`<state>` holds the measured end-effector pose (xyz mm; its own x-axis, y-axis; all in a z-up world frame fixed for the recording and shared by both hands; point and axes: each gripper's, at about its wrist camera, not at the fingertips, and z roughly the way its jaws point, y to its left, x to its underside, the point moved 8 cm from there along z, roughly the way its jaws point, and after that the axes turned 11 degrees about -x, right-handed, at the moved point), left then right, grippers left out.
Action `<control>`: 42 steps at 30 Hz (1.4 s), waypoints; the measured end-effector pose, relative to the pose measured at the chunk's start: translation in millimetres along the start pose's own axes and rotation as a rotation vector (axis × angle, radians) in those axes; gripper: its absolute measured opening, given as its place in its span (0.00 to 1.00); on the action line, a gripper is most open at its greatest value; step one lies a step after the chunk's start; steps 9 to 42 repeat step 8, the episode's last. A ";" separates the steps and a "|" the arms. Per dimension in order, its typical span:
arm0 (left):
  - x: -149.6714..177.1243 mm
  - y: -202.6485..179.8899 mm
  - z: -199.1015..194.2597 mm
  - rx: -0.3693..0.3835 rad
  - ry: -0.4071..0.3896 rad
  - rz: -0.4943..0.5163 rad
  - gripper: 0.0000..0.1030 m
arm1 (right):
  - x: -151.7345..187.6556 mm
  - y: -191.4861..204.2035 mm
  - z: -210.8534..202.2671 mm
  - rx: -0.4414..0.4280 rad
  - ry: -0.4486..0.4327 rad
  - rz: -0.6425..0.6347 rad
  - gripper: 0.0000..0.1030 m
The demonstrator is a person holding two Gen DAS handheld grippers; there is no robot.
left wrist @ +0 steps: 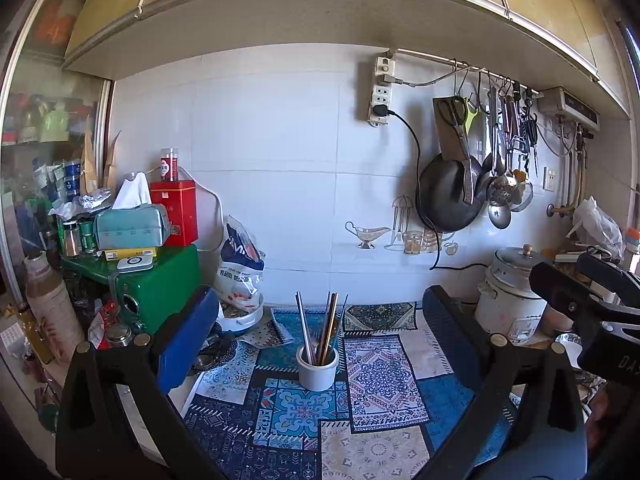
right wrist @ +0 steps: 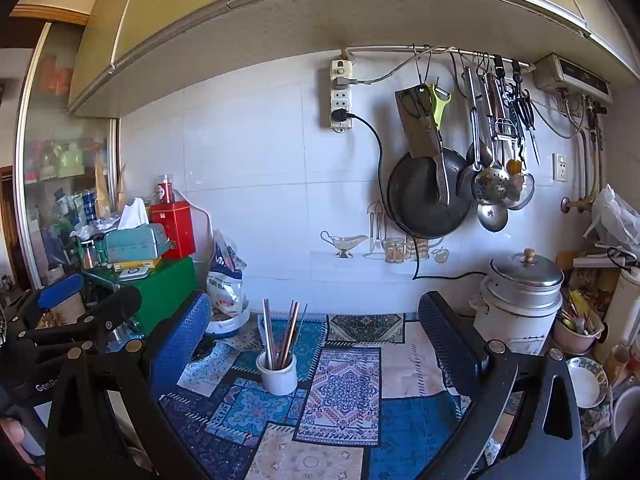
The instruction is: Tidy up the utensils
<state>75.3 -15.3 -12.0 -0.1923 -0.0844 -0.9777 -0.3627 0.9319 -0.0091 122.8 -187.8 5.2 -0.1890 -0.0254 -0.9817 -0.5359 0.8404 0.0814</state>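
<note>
The bench (left wrist: 384,452) is covered by a patterned mat (left wrist: 376,384). A rice cooker (right wrist: 520,300) stands at the back right, under a black pan (right wrist: 424,196) hung on the wall. My left gripper (left wrist: 320,336) is spread wide and holds nothing; my right gripper (right wrist: 316,332) likewise. A white cup (left wrist: 317,368) sits on the mat between my fingers, chopsticks (left wrist: 320,328) standing upright in it.
</note>
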 end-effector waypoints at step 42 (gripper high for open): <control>-0.5 2.2 16.4 0.004 0.011 -0.004 0.99 | -2.7 -3.0 17.7 -0.004 0.010 -0.003 1.00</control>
